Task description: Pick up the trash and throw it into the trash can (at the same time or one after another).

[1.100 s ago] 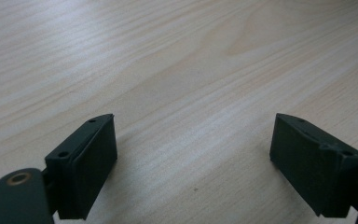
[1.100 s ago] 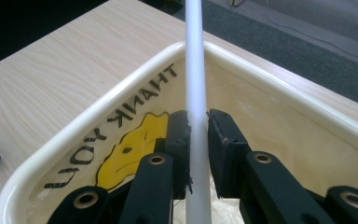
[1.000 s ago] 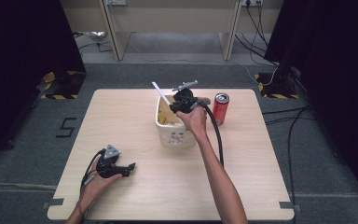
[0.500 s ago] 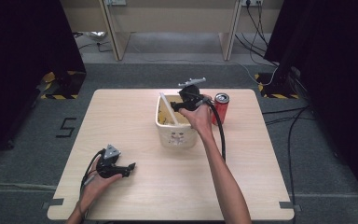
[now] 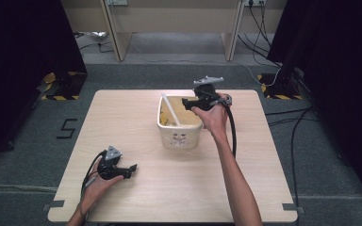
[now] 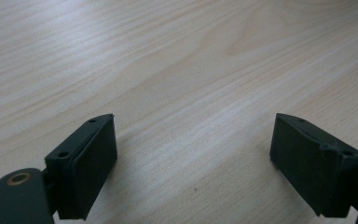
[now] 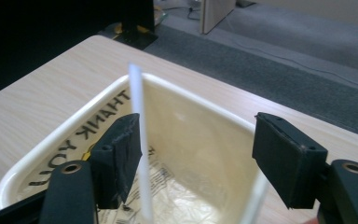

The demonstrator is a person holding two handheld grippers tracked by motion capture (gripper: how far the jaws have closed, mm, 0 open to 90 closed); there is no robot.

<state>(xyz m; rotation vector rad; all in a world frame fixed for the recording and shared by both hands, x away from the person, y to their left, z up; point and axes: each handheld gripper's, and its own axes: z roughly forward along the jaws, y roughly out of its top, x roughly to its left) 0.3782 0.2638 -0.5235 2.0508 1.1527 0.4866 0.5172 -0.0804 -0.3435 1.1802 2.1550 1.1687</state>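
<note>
Tabletop bin (image 5: pixel 179 134) holds straw (image 7: pixel 137 116), free beside right gripper's (image 7: pixel 196 158) just-opened jaws.

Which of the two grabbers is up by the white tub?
The right gripper. Its open jaws hang over the white tub with the straw inside, while the left gripper sits far off on bare table.

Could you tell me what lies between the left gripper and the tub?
Nothing: in the high view, bare table separates the left gripper from the tub.

even overhead light, soft shadows, dark room edges, gripper views slightly blurred.
</note>
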